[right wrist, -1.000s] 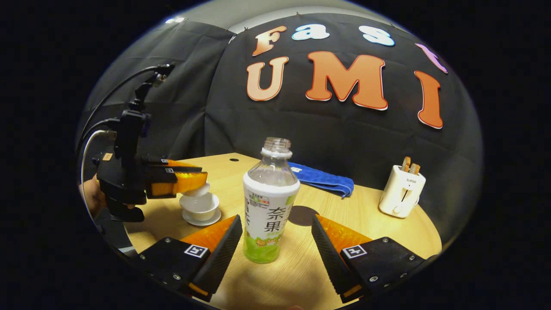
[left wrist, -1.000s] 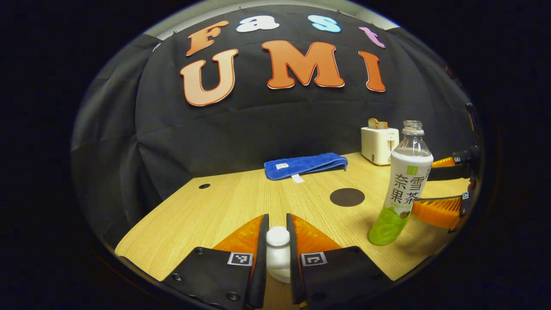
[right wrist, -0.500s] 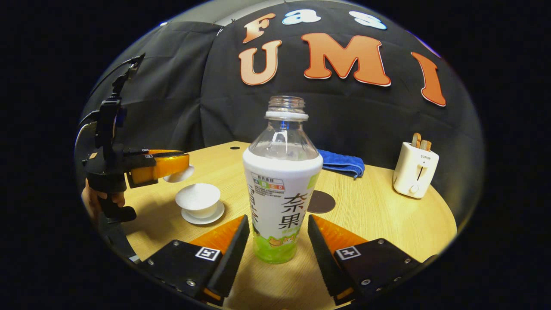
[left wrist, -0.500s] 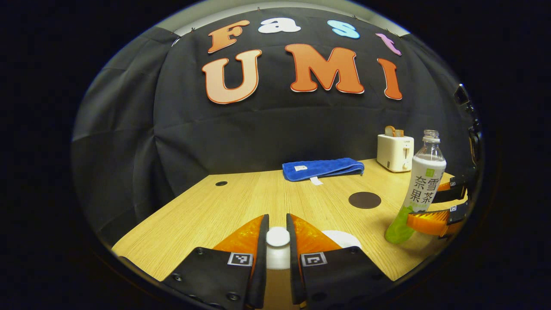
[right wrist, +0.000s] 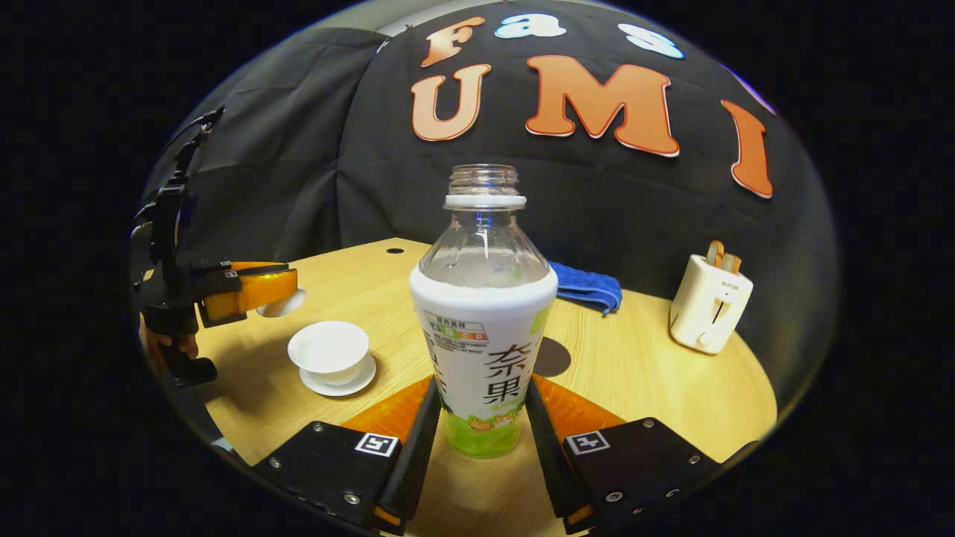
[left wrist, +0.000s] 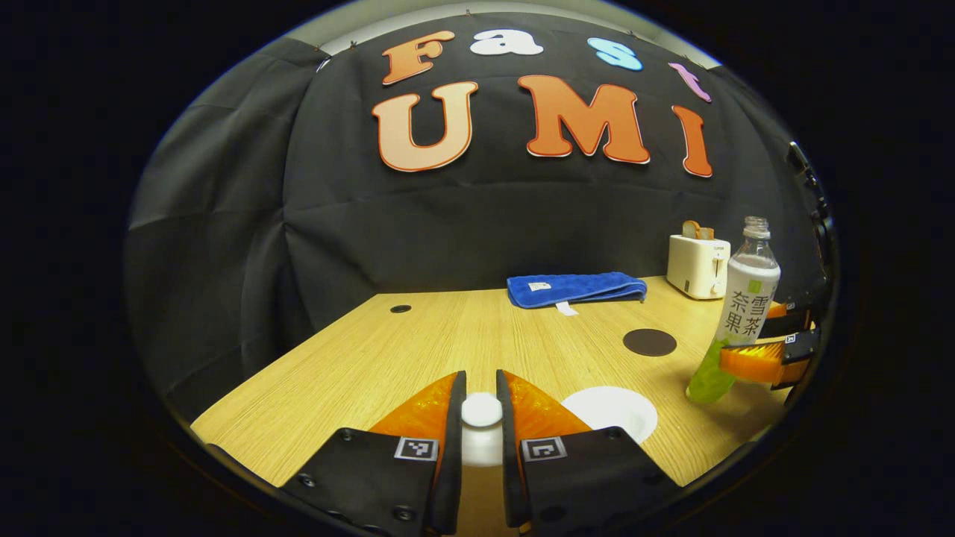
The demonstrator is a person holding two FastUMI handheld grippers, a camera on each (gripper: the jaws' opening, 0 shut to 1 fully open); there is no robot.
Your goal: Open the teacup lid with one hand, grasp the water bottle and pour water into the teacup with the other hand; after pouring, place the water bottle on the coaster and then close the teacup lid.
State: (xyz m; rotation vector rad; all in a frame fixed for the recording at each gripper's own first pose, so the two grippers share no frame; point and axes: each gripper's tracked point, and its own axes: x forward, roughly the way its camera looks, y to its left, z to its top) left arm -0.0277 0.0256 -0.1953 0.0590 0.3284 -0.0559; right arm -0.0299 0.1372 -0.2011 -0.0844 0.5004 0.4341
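My left gripper [left wrist: 481, 418] is shut on the knob of the white teacup lid [left wrist: 481, 429], held above the table. In the right gripper view that lid [right wrist: 283, 302] hangs up and to the left of the open white teacup [right wrist: 329, 350] on its saucer. The teacup's rim [left wrist: 609, 410] lies just right of my left fingers. My right gripper [right wrist: 481, 425] is shut on the capless water bottle [right wrist: 483, 328], which stands upright on the table. The bottle [left wrist: 735, 313] is at the far right in the left gripper view. A dark round coaster [left wrist: 650, 342] lies behind the cup.
A folded blue towel [left wrist: 576, 288] lies near the back wall. A white toaster [right wrist: 709, 302] with bread in it stands at the back right. A small hole [left wrist: 400, 308] sits in the wooden table [left wrist: 358, 365] at the back left. A hand [right wrist: 166, 350] holds the left gripper.
The left gripper has lifted the lid up and leftward off the teacup, leaving it open. The right gripper has moved in around the bottle and shut on it.
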